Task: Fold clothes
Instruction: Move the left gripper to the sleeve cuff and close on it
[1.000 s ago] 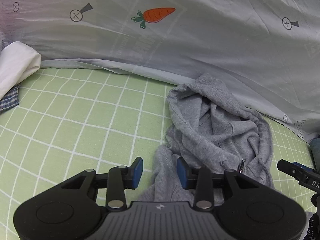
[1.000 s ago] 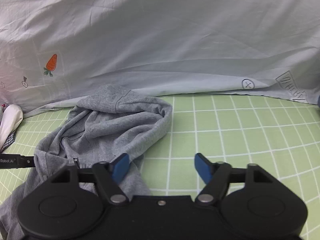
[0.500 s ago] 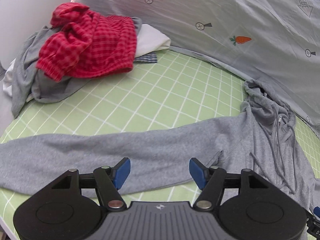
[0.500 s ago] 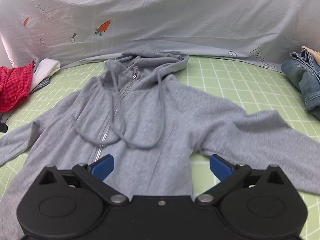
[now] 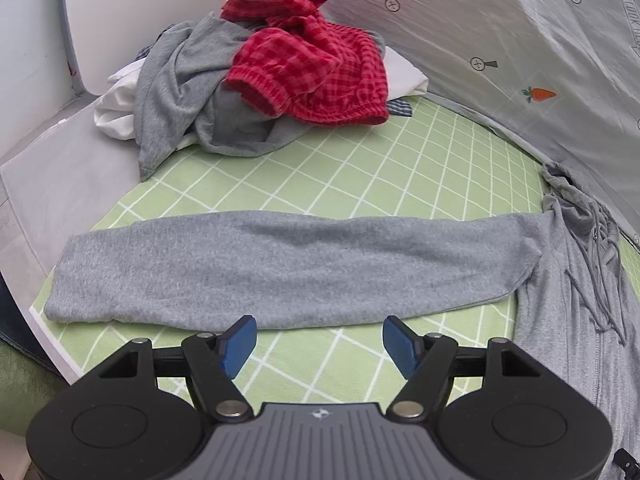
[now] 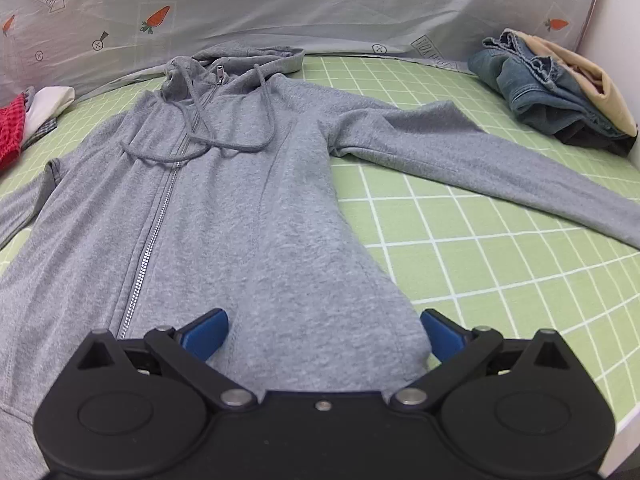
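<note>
One grey hoodie [image 6: 248, 208], one red checked garment [image 5: 312, 68], one folded jeans [image 6: 536, 88], two grippers

Before you lies a light green mat with a white grid [image 5: 400, 168], laid over a pale grey surface [image 5: 68, 184]. Behind it hangs a wrinkled pale grey sheet printed with carrots [image 6: 320, 0], with plain white walls [image 5: 132, 12] at either side.

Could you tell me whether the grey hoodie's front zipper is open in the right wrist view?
No, the zipper on the grey hoodie runs closed up to the collar.
</note>
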The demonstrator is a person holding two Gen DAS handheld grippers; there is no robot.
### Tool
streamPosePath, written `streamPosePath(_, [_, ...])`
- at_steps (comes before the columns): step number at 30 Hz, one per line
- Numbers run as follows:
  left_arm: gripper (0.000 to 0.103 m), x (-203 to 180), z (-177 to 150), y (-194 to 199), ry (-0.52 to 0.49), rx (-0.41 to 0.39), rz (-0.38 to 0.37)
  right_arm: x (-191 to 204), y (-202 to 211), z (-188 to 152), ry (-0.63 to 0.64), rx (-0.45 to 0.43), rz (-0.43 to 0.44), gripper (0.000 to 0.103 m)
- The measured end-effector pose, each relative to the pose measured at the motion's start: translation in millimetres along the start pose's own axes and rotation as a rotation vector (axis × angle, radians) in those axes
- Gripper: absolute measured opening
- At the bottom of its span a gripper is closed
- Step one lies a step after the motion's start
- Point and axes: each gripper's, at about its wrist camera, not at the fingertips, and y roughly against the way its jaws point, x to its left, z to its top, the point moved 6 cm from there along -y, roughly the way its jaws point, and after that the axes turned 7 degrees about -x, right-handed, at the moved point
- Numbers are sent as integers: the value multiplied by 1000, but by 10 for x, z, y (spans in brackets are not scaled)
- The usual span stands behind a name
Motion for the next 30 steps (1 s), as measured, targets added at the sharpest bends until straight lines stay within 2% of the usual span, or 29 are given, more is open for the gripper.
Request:
streamPosePath(4, [71,320,-2,-58,43,25,9,213,231,36,73,-71,-103,103])
streamPosePath(6, [71,456,31,-70,34,17,20,353,297,72,83,-98,-119,103])
streamPosePath(8, [72,595,69,-80,25,9,32,529,339,100,88,-118,-111,103])
streamPosePath(12, [72,919,119,-125,36,0,73,1018,323,8,153,-103,-44,103])
streamPosePath(16, [72,1271,141,-164,79,4,115,1314,215,-125,111,-55,9,103])
streamPosePath(23, [76,1649,176,-206,135,4,158,1293,91,-153,-62,-75,31,103])
streamPosePath(29, [78,1755,168,-335,165,27,195,1336,80,-173,-71,-138,11,103])
streamPosePath(30, [82,1747,174,-349,162,22,196,1336,85,-183,-73,-152,9,103])
